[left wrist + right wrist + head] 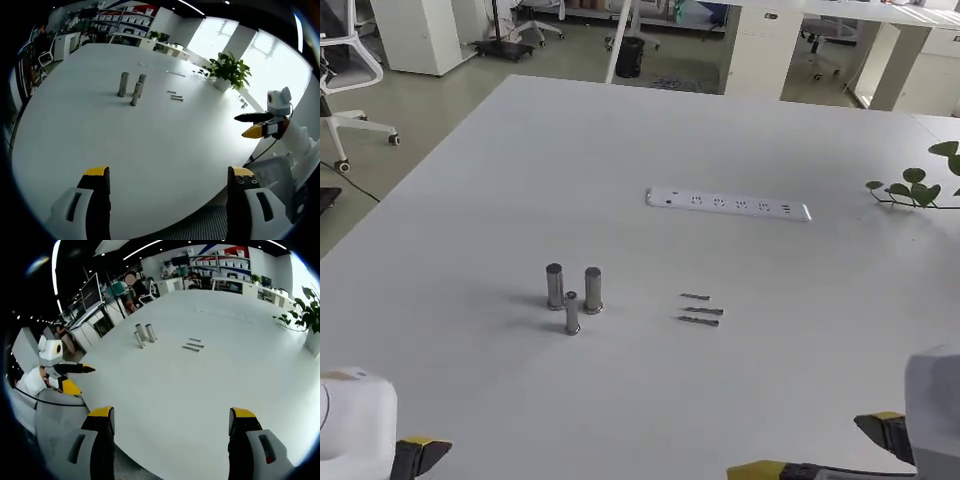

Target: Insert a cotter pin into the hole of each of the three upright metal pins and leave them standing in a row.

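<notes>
Left claw [169,175]: jaws spread wide, nothing between them, held at the near edge of the surface [150,140]. Right claw [172,414]: same, wide open and empty, also at the near edge. In the head view the left claw [420,450] pokes in at bottom left and the right claw [820,445] at bottom right, well apart from each other. Each one shows off to the side in the other's gripper view, jaws parted.

Three metal pins [572,313] stand upright mid-surface, well ahead of both claws and touching neither. They form a tight cluster: two side by side at the back, a shorter one just in front between them. In the left gripper view the metal pins [135,94] sit ahead and slightly left of centre; in the right gripper view the metal pins [145,333] sit ahead and left.

Three cotter pins [705,311] lie flat, stacked roughly parallel, near the metal pins on their right but apart from them, closer to the right claw's side. Also seen as cotter pins [175,95] and cotter pins [194,344].

Beyond them lies a white power strip [728,204]. Plant [920,185] leaves are at the right edge.
</notes>
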`<action>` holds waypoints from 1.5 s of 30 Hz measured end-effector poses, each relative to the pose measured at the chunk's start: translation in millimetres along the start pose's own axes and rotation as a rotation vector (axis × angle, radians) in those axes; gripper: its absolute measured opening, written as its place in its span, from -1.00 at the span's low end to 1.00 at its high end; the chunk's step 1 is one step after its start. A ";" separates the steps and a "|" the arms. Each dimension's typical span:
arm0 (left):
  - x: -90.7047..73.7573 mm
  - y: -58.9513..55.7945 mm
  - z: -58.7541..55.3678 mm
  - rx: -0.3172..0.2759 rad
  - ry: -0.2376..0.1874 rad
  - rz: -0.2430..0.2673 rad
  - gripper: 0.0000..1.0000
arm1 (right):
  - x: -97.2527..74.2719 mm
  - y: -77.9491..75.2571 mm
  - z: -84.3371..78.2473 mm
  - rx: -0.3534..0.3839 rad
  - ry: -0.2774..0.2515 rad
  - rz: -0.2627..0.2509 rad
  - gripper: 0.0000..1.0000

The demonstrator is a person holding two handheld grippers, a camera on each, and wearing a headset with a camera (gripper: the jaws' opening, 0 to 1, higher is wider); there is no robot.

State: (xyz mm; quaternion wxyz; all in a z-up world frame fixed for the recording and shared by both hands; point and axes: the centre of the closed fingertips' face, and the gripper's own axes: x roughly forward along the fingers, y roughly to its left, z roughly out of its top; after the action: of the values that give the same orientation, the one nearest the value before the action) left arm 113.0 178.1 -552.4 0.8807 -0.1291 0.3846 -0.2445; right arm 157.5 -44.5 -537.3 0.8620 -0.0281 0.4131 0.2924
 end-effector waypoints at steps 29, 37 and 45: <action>4.4 -4.8 21.6 0.062 -0.040 -0.048 0.99 | 1.8 -2.2 -0.8 0.010 0.006 -0.003 0.85; 8.0 2.9 27.7 0.087 -0.042 -0.016 0.99 | 1.3 -2.9 -0.6 0.016 -0.001 -0.007 0.85; 16.9 11.5 41.4 0.057 -0.096 -0.014 0.98 | 1.7 -3.1 -1.7 0.016 0.003 -0.007 0.84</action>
State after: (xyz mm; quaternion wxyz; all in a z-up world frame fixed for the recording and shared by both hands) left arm 157.3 180.5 -539.7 0.8998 -0.1182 0.3338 -0.2548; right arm 158.8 -46.7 -540.2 0.8625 -0.0230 0.4168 0.2862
